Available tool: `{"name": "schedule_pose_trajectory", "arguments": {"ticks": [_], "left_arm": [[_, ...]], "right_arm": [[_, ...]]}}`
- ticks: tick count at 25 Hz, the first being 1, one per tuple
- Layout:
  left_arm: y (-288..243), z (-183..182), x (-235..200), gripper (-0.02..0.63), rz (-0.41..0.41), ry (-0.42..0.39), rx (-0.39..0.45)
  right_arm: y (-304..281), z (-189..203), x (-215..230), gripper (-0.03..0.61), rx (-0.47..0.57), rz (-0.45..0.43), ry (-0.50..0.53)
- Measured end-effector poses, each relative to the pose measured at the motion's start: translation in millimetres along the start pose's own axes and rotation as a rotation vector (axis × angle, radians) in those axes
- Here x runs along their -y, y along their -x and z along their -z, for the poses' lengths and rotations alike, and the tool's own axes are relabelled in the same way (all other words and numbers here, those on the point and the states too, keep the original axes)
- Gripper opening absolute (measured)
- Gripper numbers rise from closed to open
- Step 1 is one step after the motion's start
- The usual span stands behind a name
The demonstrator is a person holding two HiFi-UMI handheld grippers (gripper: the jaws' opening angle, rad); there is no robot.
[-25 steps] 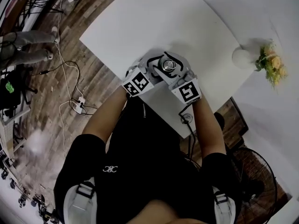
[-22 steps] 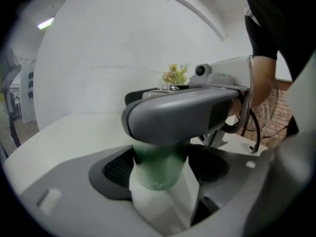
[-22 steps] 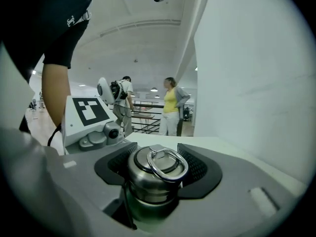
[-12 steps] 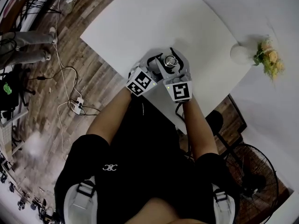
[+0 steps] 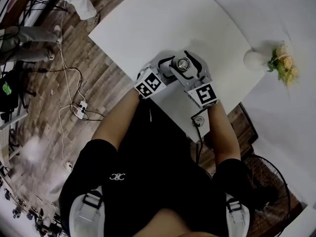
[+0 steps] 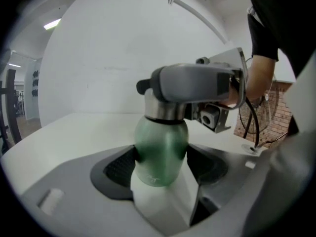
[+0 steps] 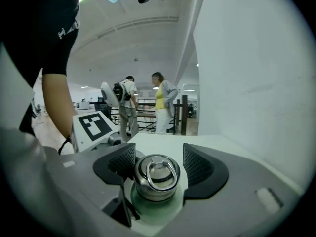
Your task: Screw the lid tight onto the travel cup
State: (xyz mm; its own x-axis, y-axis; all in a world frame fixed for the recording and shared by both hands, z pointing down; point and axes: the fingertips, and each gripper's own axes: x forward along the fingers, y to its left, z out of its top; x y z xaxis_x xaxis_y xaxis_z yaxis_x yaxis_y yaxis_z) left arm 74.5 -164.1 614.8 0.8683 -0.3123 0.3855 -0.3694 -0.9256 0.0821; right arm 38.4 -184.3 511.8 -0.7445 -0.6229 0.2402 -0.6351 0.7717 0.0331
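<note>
Holding the green travel cup [image 6: 160, 152] upright with the left gripper [image 6: 163, 166], ribbed pads tight on both flanks after a slight closing of the jaws. Down over the top with the right gripper [image 7: 158, 166]: steel lid [image 7: 155, 174] with its ring on the cup's neck, between jaws just eased wider. Close by the left pad, a clear sliver of gap at the right pad: loose, no pinch.

Crowded just there: right gripper's grey body straight above the left jaws, left gripper's marker cube [image 7: 94, 125] close off the right jaws' left side.

Beyond both pairs of jaws, bare white table [image 5: 148, 23], plenty of room. Well off to the right of the jaws, a round white vase [image 5: 254, 60] with flowers [image 5: 285, 65] near the table's edge. Behind the jaws, the near table edge right under the marker cubes. Far past the right jaws, two people [image 7: 148, 102] standing.
</note>
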Motion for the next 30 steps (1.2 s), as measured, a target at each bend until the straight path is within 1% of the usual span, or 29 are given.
{"name": "schedule_pose_trajectory", "arguments": {"ticks": [3, 6, 9, 12, 14, 16, 19, 21, 24, 27, 30], "left_arm": [[0, 1, 1, 0.380, 0.005, -0.005, -0.004], [-3, 1, 1, 0.380, 0.013, -0.010, -0.009], [-2, 2, 1, 0.380, 0.018, -0.013, -0.014], [-2, 2, 0, 0.380, 0.015, -0.018, -0.015], [-3, 2, 0, 0.379, 0.008, -0.017, -0.016], [-4, 2, 1, 0.379, 0.003, -0.015, -0.016], [-4, 2, 1, 0.379, -0.001, -0.012, -0.015], [-4, 2, 0, 0.379, -0.004, -0.009, -0.012], [-2, 2, 0, 0.380, -0.019, 0.004, -0.006], [-1, 3, 0, 0.380, -0.026, 0.002, -0.005], [0, 2, 0, 0.379, -0.027, 0.000, -0.007]], "right_arm": [[3, -9, -15, 0.275, -0.079, -0.223, 0.110], [3, -1, -20, 0.275, -0.209, -0.424, 0.255], [4, 17, -26, 0.275, -0.351, -0.588, 0.354], [6, 26, -38, 0.275, -0.464, -0.751, 0.426], [6, 33, -43, 0.275, -0.517, -0.828, 0.462], [4, 35, -45, 0.275, -0.529, -0.869, 0.493], [3, 36, -48, 0.268, -0.531, -0.941, 0.510], [5, 36, -51, 0.232, -0.533, -0.994, 0.518], [6, 34, -54, 0.222, -0.503, -1.038, 0.519], [6, 30, -55, 0.222, -0.441, -1.016, 0.490], [1, 23, -52, 0.222, -0.351, -0.927, 0.412]]}}
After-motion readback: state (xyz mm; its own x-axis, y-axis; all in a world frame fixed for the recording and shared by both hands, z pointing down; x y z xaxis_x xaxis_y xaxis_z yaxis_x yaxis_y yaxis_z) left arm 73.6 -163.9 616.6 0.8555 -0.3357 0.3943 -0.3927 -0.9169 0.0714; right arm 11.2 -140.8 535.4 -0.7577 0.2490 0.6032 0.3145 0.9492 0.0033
